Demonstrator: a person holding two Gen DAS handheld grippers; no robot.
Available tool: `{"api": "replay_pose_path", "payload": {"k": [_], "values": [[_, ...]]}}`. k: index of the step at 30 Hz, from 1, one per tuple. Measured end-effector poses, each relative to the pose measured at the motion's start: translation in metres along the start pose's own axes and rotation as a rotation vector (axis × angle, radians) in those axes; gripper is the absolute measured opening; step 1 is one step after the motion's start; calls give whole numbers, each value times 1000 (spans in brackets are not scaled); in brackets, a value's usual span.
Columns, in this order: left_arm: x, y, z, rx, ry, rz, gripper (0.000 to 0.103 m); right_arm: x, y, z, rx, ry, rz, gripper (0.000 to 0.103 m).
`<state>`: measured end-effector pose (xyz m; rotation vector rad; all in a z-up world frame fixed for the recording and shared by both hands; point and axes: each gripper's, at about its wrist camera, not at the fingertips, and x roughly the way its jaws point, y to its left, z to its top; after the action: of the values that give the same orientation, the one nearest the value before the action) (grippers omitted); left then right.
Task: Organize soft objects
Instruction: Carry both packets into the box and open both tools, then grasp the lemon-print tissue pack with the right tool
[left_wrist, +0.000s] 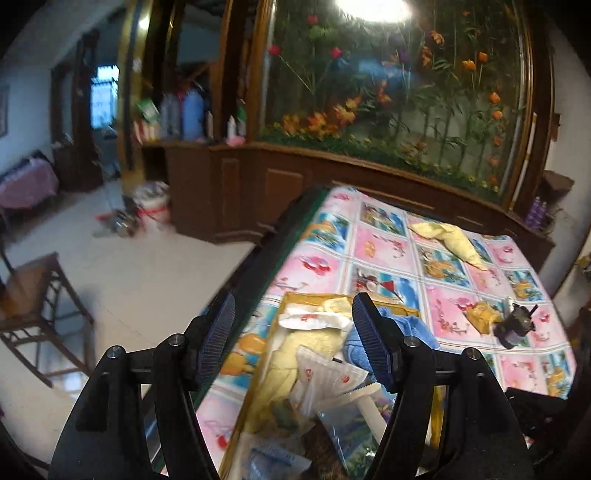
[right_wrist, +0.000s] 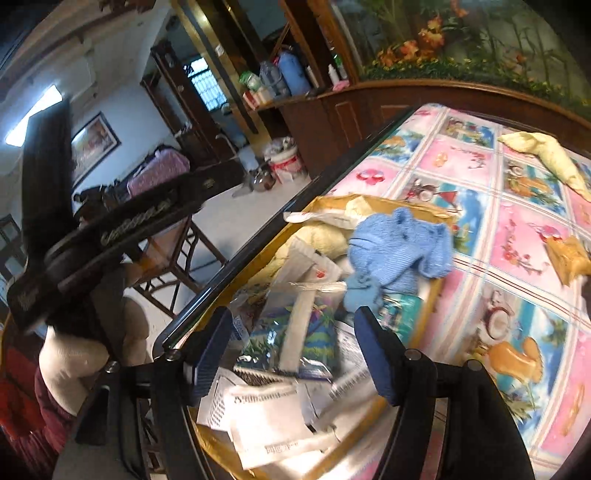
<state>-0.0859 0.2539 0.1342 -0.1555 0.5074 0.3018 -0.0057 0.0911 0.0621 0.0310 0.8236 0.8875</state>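
Soft cloths fill the yellow box (right_wrist: 424, 332) at lower centre; the blue towel (right_wrist: 399, 251) slumps over its rim and may slide onto the desk (right_wrist: 517, 229). Both the left gripper (left_wrist: 293, 339) and the right gripper (right_wrist: 293, 347) hover with fingers apart, empty.

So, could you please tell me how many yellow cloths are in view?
2: one on the table's far side, one in the box under packets. More may be hidden.

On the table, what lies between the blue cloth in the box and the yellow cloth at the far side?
Nothing: between the blue cloth and the yellow cloth there is only the box's cardboard rim, then bare patterned tablecloth. The right wrist view shows it best.
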Motion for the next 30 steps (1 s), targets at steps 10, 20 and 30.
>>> {"api": "replay_pose_path", "payload": {"k": [10, 20, 30], "values": [[-45, -43, -41, 28, -58, 185, 81, -47, -51, -35, 154, -110, -72, 71], [-46, -54, -58, 54, 27, 212, 81, -55, -55, -54, 150, -104, -88, 72], [-44, -45, -63, 32, 42, 206, 81, -47, -39, -58, 108, -71, -111, 72]]}}
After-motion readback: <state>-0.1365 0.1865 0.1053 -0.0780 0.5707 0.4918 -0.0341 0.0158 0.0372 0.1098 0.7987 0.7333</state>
